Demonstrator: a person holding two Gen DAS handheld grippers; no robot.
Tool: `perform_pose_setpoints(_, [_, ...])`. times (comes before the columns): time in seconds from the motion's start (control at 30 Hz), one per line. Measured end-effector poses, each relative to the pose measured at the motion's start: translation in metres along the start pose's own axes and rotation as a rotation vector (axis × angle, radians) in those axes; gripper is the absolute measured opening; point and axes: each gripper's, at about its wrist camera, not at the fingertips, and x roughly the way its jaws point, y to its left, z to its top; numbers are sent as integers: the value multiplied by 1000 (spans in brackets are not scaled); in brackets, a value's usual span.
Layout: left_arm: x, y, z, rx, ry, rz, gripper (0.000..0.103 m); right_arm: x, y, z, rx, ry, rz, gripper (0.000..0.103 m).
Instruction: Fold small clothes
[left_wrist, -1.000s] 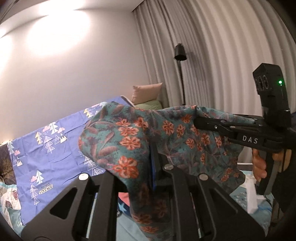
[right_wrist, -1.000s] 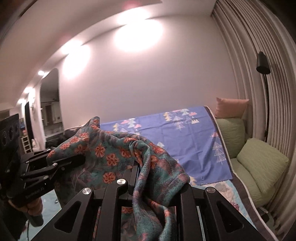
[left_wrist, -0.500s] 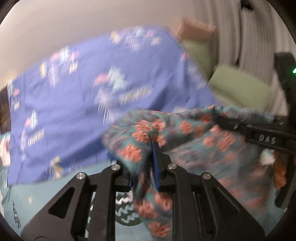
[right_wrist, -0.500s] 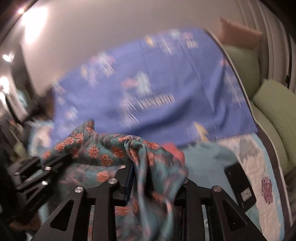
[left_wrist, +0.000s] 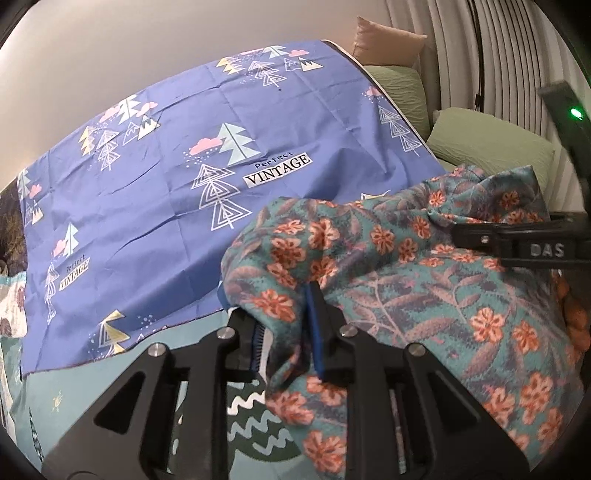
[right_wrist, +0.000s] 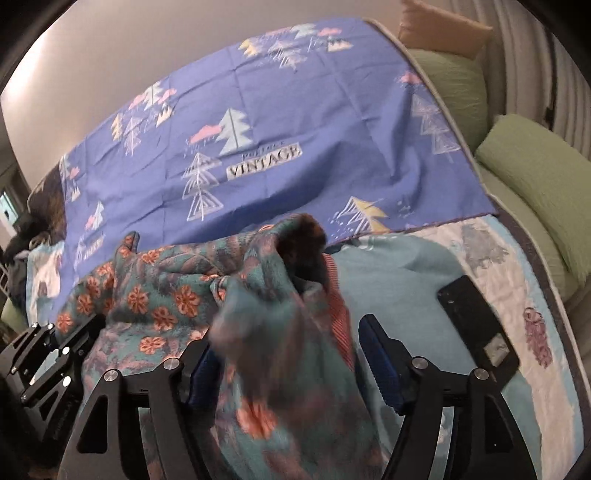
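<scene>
In my left wrist view, the left hand-held gripper (left_wrist: 284, 325) pinches a fold of the teal fleece garment with orange flowers (left_wrist: 406, 280), its blue pads closed down on the cloth at lower centre. The right hand-held gripper (left_wrist: 491, 238) reaches in from the right edge, clamped on the garment's far edge as far as I can tell from there.

My right wrist view tells another story: the right hand-held gripper's (right_wrist: 295, 354) blue pads stand wide apart, with blurred cloth bunched between them. I judge it released, or nearly so, so the fabric may be sliding out.

The garment hangs between the two tools above the bed, in front of the blue sheet printed with trees and "VINTAGE" (left_wrist: 184, 166) filling the upper left.

My worry: if the right side has truly let go, the cloth drops in a heap and the fold line is lost. It could also land on the flat black device (right_wrist: 476, 325) lying on the pale quilt (right_wrist: 402, 273) at lower right.
</scene>
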Motion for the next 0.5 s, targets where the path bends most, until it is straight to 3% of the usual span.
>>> perform_pose_setpoints(0.1, [-18,5,2,-32,11,3,41,-41,-1,-6,8,-70,-26,71])
perform_pose_setpoints(0.33, [-104,-2,-1,-81,-93,-49,58,-146,13,-37,-43,-157,-61,72])
perform_pose_setpoints(0.43, [-150,-14,-9,-76,-144,-71,72,-189,22,-61,-52,-186,-70,73])
perform_pose_setpoints(0.5, [-184,-23,-18,-82,-160,-79,92,-216,28,-78,-51,-199,-68,73])
